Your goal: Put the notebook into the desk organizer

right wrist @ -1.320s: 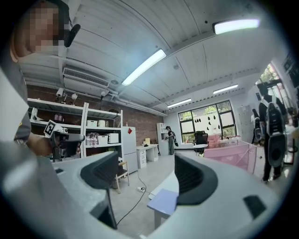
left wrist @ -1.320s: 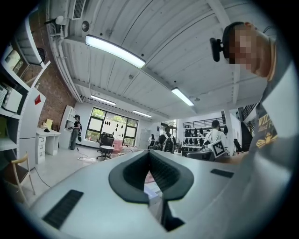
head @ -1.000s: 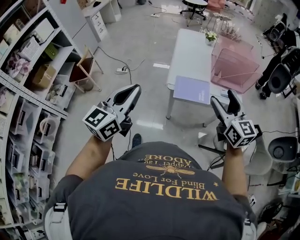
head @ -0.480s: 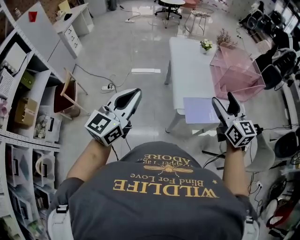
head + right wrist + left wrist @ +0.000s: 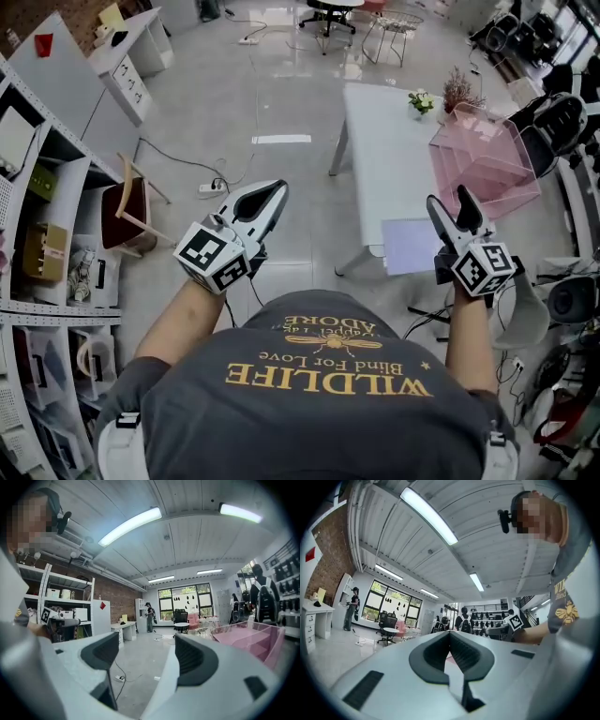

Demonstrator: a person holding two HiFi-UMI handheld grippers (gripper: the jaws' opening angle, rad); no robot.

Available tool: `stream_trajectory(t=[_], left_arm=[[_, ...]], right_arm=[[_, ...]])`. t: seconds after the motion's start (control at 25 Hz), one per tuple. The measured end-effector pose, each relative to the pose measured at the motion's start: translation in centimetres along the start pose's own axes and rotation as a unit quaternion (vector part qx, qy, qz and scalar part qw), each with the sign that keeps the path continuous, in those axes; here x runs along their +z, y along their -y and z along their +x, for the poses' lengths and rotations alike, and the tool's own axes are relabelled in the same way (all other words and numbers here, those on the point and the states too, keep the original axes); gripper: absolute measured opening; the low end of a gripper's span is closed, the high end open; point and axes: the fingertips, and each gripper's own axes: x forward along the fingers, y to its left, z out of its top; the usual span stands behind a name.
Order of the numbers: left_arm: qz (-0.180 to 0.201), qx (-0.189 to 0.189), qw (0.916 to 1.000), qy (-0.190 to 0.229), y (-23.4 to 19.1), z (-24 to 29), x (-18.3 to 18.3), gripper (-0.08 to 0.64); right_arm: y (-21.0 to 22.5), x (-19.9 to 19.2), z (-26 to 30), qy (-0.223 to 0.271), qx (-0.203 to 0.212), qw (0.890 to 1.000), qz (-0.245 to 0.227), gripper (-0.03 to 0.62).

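Jaws: left gripper (image 5: pixel 277 187) closed, right gripper (image 5: pixel 450 198) apart, empty.

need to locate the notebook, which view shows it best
The head view: the notebook lies flat on the white table, partly behind the right gripper. Neither gripper view shows it.

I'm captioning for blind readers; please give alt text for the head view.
Seen from above, a person holds the left gripper shut and the right gripper open before a white table bearing a lilac notebook and pink desk organizer.
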Motion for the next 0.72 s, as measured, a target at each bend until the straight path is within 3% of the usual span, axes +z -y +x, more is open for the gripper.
stream_trajectory(t=[0.44,0.56,0.72], left_arm=[[0.006,0.009,0.9996,-0.026,0.8,9.8,-1.7,0.002],[0.014,-0.007,0.9994,-0.029,1.7,13.2,-2.0,0.002],[0.013,-0.055,0.9977,-0.038,2.8,16.8,-3.1,0.002]], right_arm=[[8.8,-1.4,3.9,-0.002,0.035,0.999,0.037,0.359],[11.5,-2.4,4.3,-0.008,0.034,0.998,0.043,0.359],[14.3,-4.4,3.0,-0.024,0.002,0.997,0.074,0.359]])
